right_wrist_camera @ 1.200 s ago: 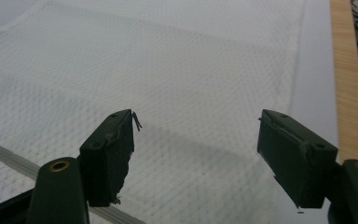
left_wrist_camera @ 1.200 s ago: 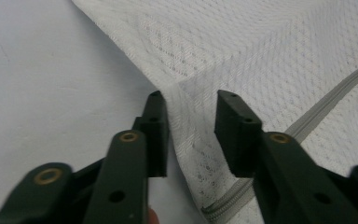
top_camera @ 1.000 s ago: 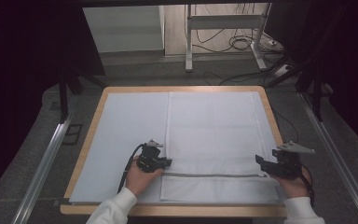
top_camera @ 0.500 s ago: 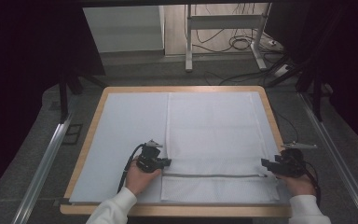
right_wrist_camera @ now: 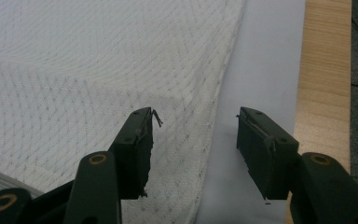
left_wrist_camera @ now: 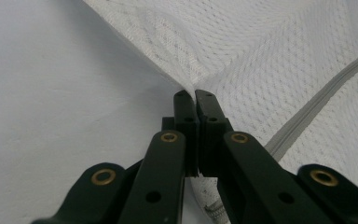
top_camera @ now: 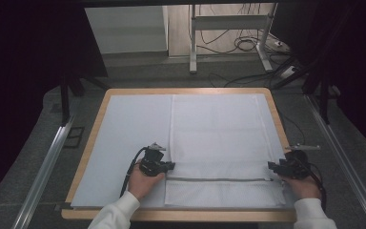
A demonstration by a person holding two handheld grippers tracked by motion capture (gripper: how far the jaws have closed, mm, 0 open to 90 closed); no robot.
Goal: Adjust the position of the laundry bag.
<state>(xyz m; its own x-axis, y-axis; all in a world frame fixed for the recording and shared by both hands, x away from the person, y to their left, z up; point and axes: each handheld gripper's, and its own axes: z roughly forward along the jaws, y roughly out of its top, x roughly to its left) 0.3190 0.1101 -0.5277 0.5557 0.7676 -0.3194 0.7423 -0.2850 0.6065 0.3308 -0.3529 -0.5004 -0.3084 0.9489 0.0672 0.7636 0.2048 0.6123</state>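
On the counter (top_camera: 90,157), a white mesh bag (top_camera: 219,138) is lying flat.
The left gripper (top_camera: 167,166) is pinching its left edge; the right gripper (top_camera: 272,168), jaws half open and closing, is straddling the right edge and should be gripping squarely.

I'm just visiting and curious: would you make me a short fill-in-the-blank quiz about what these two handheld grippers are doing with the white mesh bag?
1. The left gripper is ____ on the edge of the white mesh bag.
2. The right gripper has its jaws ____, with the bag's edge between them.
3. A grey ____ runs across the bag near the person's side.
4. The bag lies on a white sheet over a ____ board.

Missing words: shut; open; zipper; wooden
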